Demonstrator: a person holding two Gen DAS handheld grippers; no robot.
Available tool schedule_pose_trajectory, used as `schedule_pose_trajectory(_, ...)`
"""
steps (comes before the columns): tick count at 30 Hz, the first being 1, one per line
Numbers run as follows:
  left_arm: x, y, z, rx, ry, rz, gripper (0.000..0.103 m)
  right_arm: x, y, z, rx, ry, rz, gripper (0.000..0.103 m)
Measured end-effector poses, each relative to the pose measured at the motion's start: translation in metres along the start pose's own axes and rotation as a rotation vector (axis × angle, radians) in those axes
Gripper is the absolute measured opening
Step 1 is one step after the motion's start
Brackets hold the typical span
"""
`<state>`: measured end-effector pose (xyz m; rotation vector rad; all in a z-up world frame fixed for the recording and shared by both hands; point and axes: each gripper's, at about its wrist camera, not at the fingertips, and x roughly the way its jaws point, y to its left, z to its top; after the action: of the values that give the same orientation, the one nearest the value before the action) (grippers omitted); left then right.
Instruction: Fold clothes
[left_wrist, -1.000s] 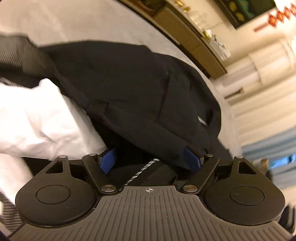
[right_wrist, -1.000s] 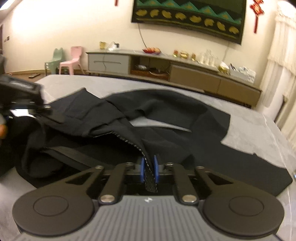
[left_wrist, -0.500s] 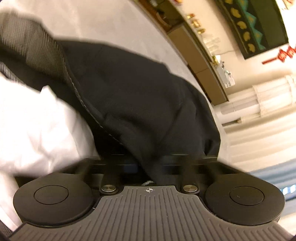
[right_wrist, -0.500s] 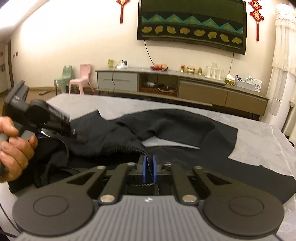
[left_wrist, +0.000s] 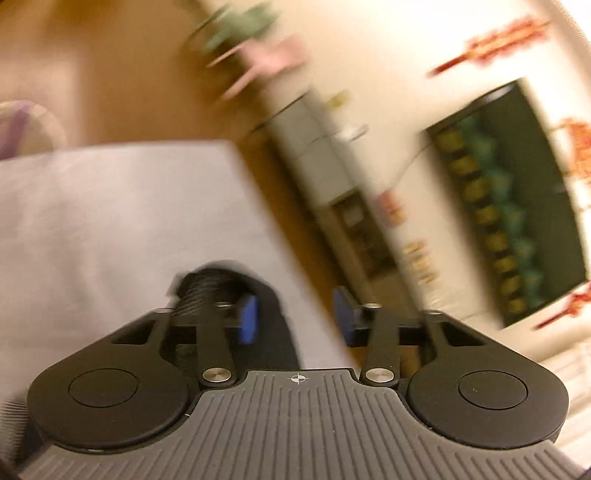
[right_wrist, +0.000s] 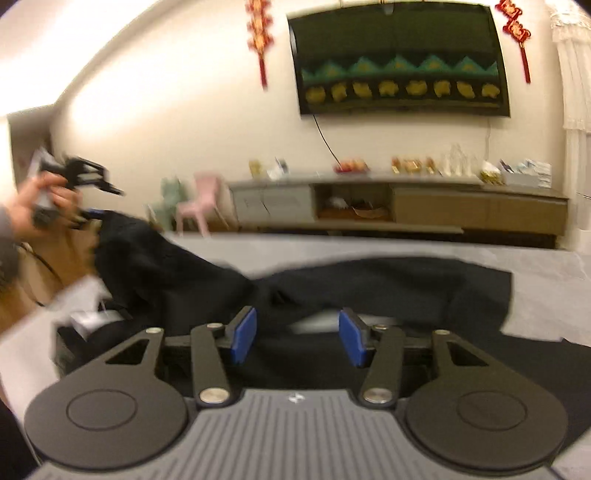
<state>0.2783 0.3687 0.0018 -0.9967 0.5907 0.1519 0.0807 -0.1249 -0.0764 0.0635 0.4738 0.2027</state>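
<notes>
On the grey bed (right_wrist: 535, 266) the black garment (right_wrist: 369, 284) lies rumpled, both tongs (left_wrist: 295, 314) (right_wrist: 297, 334) spread apart.

Black garment (right_wrist: 369, 284): soft matt cloth, creased. Tabletop (left_wrist: 110, 221): pale grey cloth cover, smooth. Right hand-held gripper (right_wrist: 297, 336): matt black plastic links, blue rubbery pads (right_wrist: 243, 334), shiny metal pivots, ribbed grey body.

The right gripper (right_wrist: 297, 334), which had pinched the black garment (right_wrist: 388, 288), let go and spread wide; the left gripper (left_wrist: 295, 317) parted too and swung up off the cloth toward the room
</notes>
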Motion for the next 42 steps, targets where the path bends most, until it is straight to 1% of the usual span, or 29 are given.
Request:
schedule_pose_trajectory(2, -0.011, 0.020, -0.024, 0.048, 0.034, -0.007, 0.053, 0.010, -0.003, -0.003, 0.006, 0.056, -0.048, 0.050)
schedule_pose_trajectory(4, -0.020, 0.038, -0.049, 0.084, 0.065, 0.012, 0.054, 0.018, -0.008, -0.005, 0.028, 0.095, -0.071, 0.050)
schedule_pose_trajectory(6, -0.016, 0.041, -0.072, 0.095, 0.108, 0.052, 0.054, 0.023, -0.010, -0.007, 0.031, 0.120, -0.095, 0.051)
schedule_pose_trajectory(7, -0.022, 0.040, -0.080, 0.108, 0.116, 0.050, 0.055, 0.026, -0.011, -0.008, 0.031, 0.129, -0.109, 0.052)
schedule_pose_trajectory(9, -0.043, 0.029, -0.099, 0.168, 0.121, 0.015, 0.065, 0.027, -0.014, -0.010, 0.043, 0.135, -0.134, 0.054)
schedule_pose_trajectory(11, -0.048, 0.021, -0.124, 0.241, 0.173, -0.017, 0.066, 0.031, -0.022, -0.012, 0.064, 0.145, -0.163, 0.056)
schedule_pose_trajectory(12, -0.053, 0.018, -0.141, 0.302, 0.206, -0.026, 0.067, 0.034, -0.026, -0.013, 0.076, 0.154, -0.179, 0.057)
schedule_pose_trajectory(14, -0.065, 0.017, -0.177, 0.438, 0.246, -0.003, 0.067, 0.040, -0.033, -0.015, 0.105, 0.186, -0.212, 0.058)
schedule_pose_trajectory(16, -0.081, 0.022, -0.205, 0.539, 0.257, 0.016, 0.072, 0.045, -0.041, -0.019, 0.134, 0.216, -0.228, 0.058)
schedule_pose_trajectory(17, -0.089, 0.026, -0.217, 0.579, 0.266, 0.027, 0.076, 0.046, -0.044, -0.020, 0.143, 0.224, -0.227, 0.058)
schedule_pose_trajectory(18, -0.097, 0.030, -0.230, 0.619, 0.276, 0.038, 0.077, 0.046, -0.045, -0.021, 0.146, 0.226, -0.225, 0.058)
schedule_pose_trajectory(21, -0.097, 0.032, -0.260, 0.677, 0.325, 0.075, 0.079, 0.049, -0.047, -0.024, 0.144, 0.234, -0.224, 0.063)
schedule_pose_trajectory(22, -0.094, 0.033, -0.270, 0.694, 0.334, 0.090, 0.078, 0.052, -0.047, -0.024, 0.140, 0.237, -0.226, 0.063)
schedule_pose_trajectory(23, -0.092, 0.033, -0.278, 0.732, 0.330, 0.106, 0.069, 0.054, -0.047, -0.025, 0.135, 0.240, -0.228, 0.063)
schedule_pose_trajectory(24, -0.091, 0.033, -0.284, 0.776, 0.323, 0.122, 0.040, 0.056, -0.047, -0.026, 0.132, 0.244, -0.230, 0.063)
schedule_pose_trajectory(25, -0.084, 0.033, -0.286, 0.826, 0.319, 0.136, 0.018, 0.060, -0.048, -0.027, 0.129, 0.250, -0.234, 0.063)
schedule_pose_trajectory(26, -0.082, 0.031, -0.282, 0.850, 0.315, 0.150, 0.000, 0.063, -0.050, -0.029, 0.127, 0.258, -0.240, 0.063)
schedule_pose_trajectory(28, -0.086, 0.024, -0.247, 0.808, 0.232, 0.174, 0.000, 0.068, -0.056, -0.032, 0.128, 0.279, -0.261, 0.063)
schedule_pose_trajectory(29, -0.094, 0.022, -0.219, 0.768, 0.148, 0.206, 0.000, 0.070, -0.061, -0.033, 0.134, 0.292, -0.276, 0.063)
schedule_pose_trajectory(30, -0.101, 0.021, -0.191, 0.716, 0.072, 0.235, 0.000, 0.070, -0.068, -0.034, 0.150, 0.306, -0.295, 0.063)
schedule_pose_trajectory(32, -0.119, 0.025, -0.134, 0.580, -0.046, 0.295, 0.000, 0.070, -0.080, -0.037, 0.184, 0.327, -0.322, 0.063)
schedule_pose_trajectory(33, -0.125, 0.027, -0.114, 0.541, -0.068, 0.315, 0.001, 0.070, -0.086, -0.038, 0.201, 0.335, -0.332, 0.064)
schedule_pose_trajectory(34, -0.130, 0.028, -0.103, 0.528, -0.078, 0.337, 0.007, 0.069, -0.091, -0.039, 0.221, 0.343, -0.338, 0.064)
schedule_pose_trajectory(35, -0.135, 0.028, -0.094, 0.521, -0.087, 0.362, 0.022, 0.068, -0.095, -0.040, 0.249, 0.346, -0.331, 0.064)
schedule_pose_trajectory(36, -0.140, 0.027, -0.092, 0.515, -0.104, 0.385, 0.031, 0.064, -0.100, -0.039, 0.290, 0.341, -0.315, 0.064)
schedule_pose_trajectory(38, -0.151, 0.024, -0.093, 0.500, -0.166, 0.414, 0.040, 0.049, -0.107, -0.030, 0.370, 0.299, -0.260, 0.064)
schedule_pose_trajectory(40, -0.167, 0.019, -0.094, 0.477, -0.268, 0.415, 0.042, 0.031, -0.116, -0.013, 0.428, 0.237, -0.186, 0.066)
schedule_pose_trajectory(42, -0.182, 0.012, -0.091, 0.443, -0.394, 0.418, 0.048, 0.018, -0.130, 0.010, 0.434, 0.183, -0.164, 0.069)
